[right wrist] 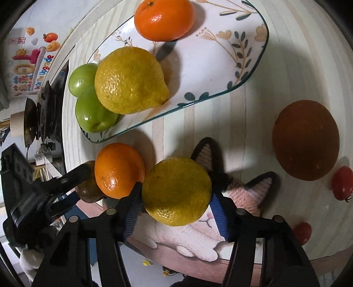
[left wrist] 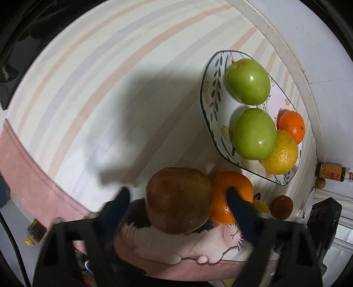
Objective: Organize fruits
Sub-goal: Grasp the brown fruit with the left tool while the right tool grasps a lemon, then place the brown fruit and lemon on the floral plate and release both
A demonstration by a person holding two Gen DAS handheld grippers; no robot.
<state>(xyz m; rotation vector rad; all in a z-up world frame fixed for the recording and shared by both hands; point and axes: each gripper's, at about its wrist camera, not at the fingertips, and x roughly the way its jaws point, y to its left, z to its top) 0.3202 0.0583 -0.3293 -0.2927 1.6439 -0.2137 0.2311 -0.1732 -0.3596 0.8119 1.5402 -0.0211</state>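
A flowered plate (left wrist: 204, 92) (right wrist: 253, 72) holds two green apples (left wrist: 248, 81) (left wrist: 253, 133), a lemon (left wrist: 281, 154) (right wrist: 130, 80) and a tangerine (left wrist: 291, 125) (right wrist: 164, 19). Below the plate, on the table, a brownish-green fruit (left wrist: 178, 198) (right wrist: 87, 192) touches an orange (left wrist: 231, 178) (right wrist: 119, 170). My left gripper (left wrist: 177, 197) straddles the brownish fruit from above, open, with gaps showing on both sides. Beside the orange, a second lemon (right wrist: 176, 189) lies between the blue pads of my right gripper (right wrist: 175, 192), which is shut on it.
A dark brown round fruit (right wrist: 305, 140) (left wrist: 281, 206) and two cherry tomatoes (right wrist: 342, 183) (right wrist: 302, 231) lie to the right. A cat-patterned mat (right wrist: 253, 192) covers the table's near edge. A small bottle (left wrist: 331, 171) lies past the round table's rim.
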